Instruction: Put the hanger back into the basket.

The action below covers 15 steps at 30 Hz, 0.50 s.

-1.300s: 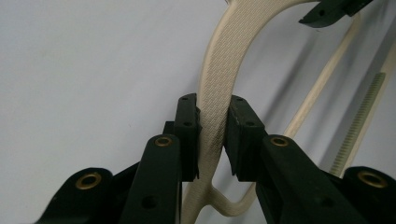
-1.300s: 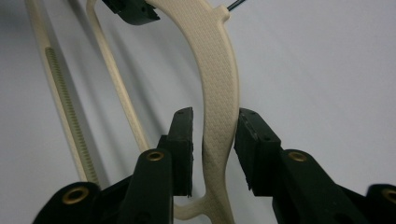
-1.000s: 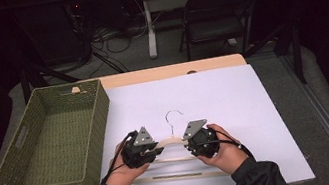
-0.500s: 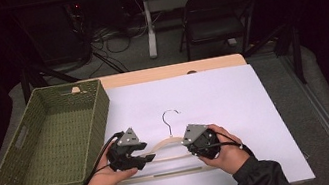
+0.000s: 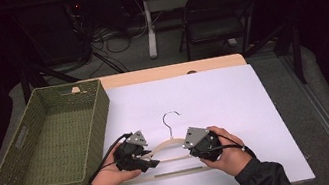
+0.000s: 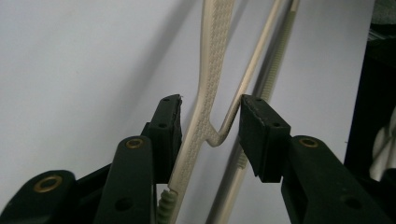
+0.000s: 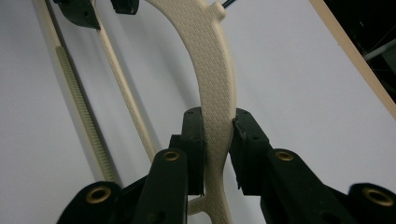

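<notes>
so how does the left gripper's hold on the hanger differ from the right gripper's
The right gripper has both pads pressed on the hanger, clamped on its flat textured arm. The left gripper has just been closing, with the hanger's other end between its jaws; its right pad only meets the thin rod, so it is not yet clamped. The right grips mid-arm, the left sits at the notch. Both rest low over the white sheet.

High view looks down from above; both gripper views closely share the hanger point(image 6: 210, 88).
</notes>
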### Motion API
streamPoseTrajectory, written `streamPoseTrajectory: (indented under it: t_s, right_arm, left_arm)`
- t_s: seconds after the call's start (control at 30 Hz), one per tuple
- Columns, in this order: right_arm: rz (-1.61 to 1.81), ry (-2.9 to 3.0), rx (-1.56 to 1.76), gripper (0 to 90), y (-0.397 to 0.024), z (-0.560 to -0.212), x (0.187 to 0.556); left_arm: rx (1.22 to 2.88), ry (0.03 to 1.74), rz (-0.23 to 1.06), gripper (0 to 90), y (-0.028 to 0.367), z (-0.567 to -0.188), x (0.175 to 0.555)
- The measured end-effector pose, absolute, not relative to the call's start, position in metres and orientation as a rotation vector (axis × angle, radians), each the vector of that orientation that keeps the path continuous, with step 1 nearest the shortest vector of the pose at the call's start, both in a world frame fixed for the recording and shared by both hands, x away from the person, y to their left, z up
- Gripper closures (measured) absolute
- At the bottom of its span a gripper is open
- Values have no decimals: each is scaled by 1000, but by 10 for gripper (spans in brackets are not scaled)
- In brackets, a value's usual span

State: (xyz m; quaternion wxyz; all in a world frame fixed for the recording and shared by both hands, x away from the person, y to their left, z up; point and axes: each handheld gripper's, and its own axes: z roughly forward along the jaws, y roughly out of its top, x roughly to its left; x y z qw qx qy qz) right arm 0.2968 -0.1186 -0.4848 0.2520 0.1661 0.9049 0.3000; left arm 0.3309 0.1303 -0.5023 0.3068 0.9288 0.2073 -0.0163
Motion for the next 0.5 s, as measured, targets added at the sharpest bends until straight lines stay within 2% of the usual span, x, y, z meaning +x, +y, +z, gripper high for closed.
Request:
streamPoseTrajectory:
  t_s: [0.17, 0.43, 0.5]
  right_arm:
    - [824, 2455, 436, 763, -119, -483, 291]
    - [842, 2457, 423, 759, -120, -481, 286]
    - [867, 2463, 427, 671, -122, -480, 284]
  left_arm:
    - [2501, 508, -60, 670, 127, -502, 325]
    - [2520, 480, -72, 723, 128, -501, 320]
    - [2527, 455, -91, 753, 128, -500, 319]
